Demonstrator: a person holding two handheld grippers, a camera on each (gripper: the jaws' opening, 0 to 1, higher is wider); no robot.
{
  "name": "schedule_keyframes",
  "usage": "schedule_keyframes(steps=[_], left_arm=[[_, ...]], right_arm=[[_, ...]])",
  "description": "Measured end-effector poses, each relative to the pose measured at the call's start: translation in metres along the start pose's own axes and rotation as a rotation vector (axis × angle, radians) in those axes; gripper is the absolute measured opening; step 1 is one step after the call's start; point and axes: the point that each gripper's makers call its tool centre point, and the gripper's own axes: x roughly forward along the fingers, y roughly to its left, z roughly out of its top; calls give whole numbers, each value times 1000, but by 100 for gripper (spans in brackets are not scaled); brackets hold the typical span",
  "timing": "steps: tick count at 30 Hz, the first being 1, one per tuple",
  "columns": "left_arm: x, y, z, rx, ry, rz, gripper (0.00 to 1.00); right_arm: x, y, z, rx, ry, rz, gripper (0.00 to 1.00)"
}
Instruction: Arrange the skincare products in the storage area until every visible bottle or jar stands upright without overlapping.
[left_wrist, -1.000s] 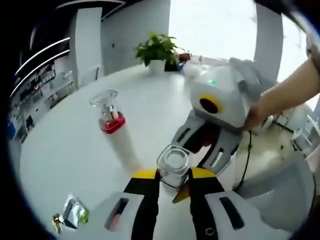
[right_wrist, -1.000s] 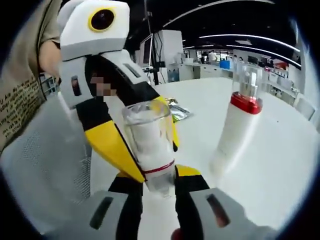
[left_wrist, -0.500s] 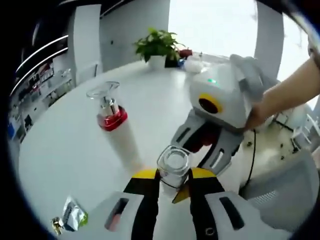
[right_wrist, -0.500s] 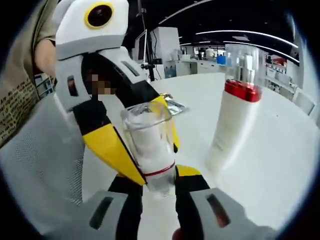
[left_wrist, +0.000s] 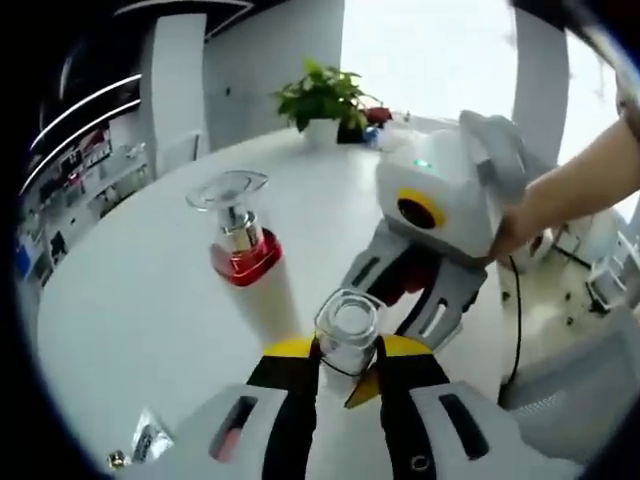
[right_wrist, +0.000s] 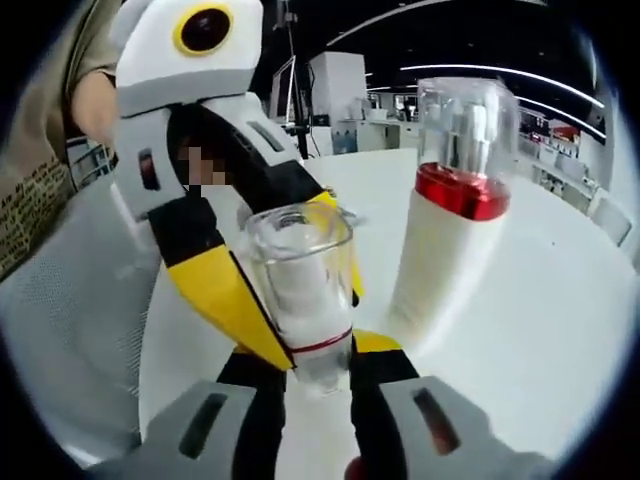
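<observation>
Both my tongs are clamped on the same small bottle with clear cap (left_wrist: 347, 335), jaws pressed tight against its sides. In the left gripper view my left tongs (left_wrist: 347, 362) grip it low near the bottom of the frame, cap top facing the camera, and my right tongs (left_wrist: 425, 285) reach in from the right, their dark tips just behind the bottle. In the right gripper view my right tongs (right_wrist: 318, 372) pinch the bottle's lower end, just under its thin red band; the bottle stands up from the jaws, and the yellow-tipped left tongs (right_wrist: 230, 300) come down from the upper left against its side. Taller white bottle with red collar (right_wrist: 445, 235) and clear cap stands upright on the white bench (right_wrist: 540, 330), just beside the held bottle, not touching it. Same tall bottle sits left of my left tongs in the left gripper view. Potted plant (left_wrist: 325, 100) at the far bench edge, small foil packet (left_wrist: 150, 445) near the bench's near edge
</observation>
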Motion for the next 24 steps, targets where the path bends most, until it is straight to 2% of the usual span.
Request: schedule_keyframes(steps=[24], left_arm=[[6,13,6,31,3,-1,19]], right_arm=[[-1,-17,3,15,-18,5,24]])
